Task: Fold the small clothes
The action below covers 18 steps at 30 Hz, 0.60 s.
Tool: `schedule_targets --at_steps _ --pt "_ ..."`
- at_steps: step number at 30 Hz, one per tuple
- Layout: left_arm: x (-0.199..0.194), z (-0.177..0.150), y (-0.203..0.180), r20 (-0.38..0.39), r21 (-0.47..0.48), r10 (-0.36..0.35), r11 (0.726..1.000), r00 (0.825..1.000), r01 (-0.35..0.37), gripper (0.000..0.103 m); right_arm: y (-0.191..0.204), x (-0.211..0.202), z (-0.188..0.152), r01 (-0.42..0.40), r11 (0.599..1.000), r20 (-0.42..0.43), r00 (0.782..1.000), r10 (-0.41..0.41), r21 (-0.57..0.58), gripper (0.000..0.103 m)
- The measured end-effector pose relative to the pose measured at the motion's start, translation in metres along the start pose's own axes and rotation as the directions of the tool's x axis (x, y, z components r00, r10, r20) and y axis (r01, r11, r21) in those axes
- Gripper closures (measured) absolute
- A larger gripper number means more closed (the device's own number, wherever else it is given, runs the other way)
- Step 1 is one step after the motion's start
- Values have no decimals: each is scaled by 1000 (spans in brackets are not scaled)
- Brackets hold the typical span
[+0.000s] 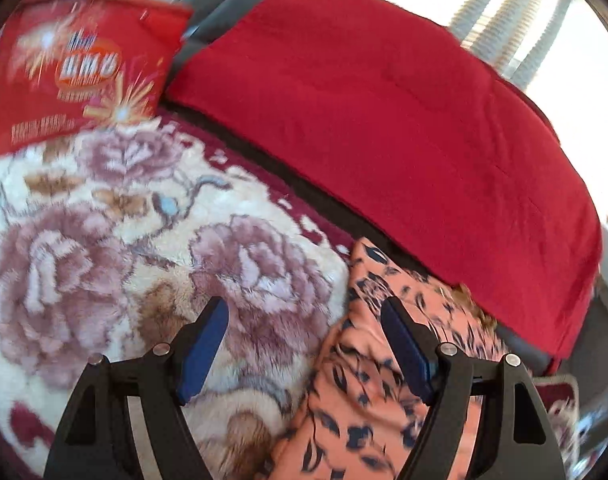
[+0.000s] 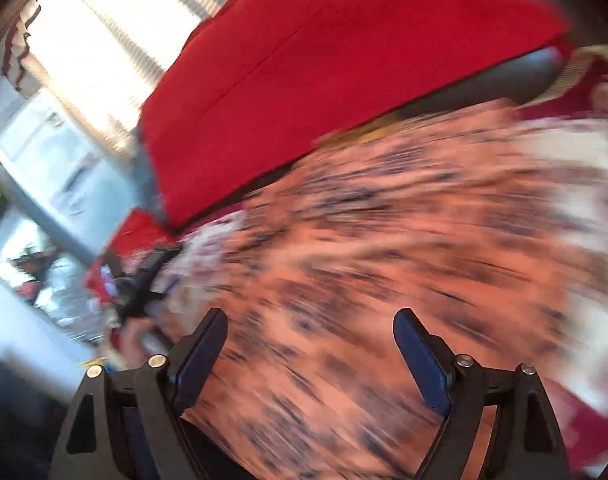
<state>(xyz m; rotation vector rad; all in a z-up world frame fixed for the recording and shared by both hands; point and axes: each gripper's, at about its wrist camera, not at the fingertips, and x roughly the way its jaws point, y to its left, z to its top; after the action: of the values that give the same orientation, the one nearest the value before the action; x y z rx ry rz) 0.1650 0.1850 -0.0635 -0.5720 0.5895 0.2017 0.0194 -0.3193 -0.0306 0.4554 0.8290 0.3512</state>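
A small salmon-pink garment with a dark leaf print (image 1: 367, 368) lies on a floral plush blanket (image 1: 116, 240) at the lower right of the left wrist view. My left gripper (image 1: 304, 320) is open and empty above the garment's left edge, its right finger over the cloth. In the right wrist view the same garment (image 2: 383, 260) fills the middle, heavily motion-blurred. My right gripper (image 2: 309, 330) is open and empty just above it. The other gripper (image 2: 144, 288) shows dimly at the left, with a hand.
A red fleece throw (image 1: 383, 100) (image 2: 323, 60) covers the sofa back behind the garment. A red printed cushion (image 1: 72, 68) sits at the far left. A bright window (image 2: 104, 20) and cluttered room lie beyond the sofa.
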Motion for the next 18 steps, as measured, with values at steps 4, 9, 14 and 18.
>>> schedule_targets --at_steps 4,9,14,18 --pt "-45 -14 -3 -4 95 -42 995 999 42 24 -53 -87 -32 96 993 63 993 -100 63 16" --pt "-100 -45 9 -106 142 -98 983 990 112 23 -137 -101 -46 17 967 5 1000 -19 255 16" --pt "-134 -92 35 -223 158 -31 985 974 67 23 -149 -74 -59 -103 921 5 994 109 375 16" --pt "-152 -112 53 -246 107 14 994 969 13 23 -107 -69 -55 -68 966 -3 997 71 250 16"
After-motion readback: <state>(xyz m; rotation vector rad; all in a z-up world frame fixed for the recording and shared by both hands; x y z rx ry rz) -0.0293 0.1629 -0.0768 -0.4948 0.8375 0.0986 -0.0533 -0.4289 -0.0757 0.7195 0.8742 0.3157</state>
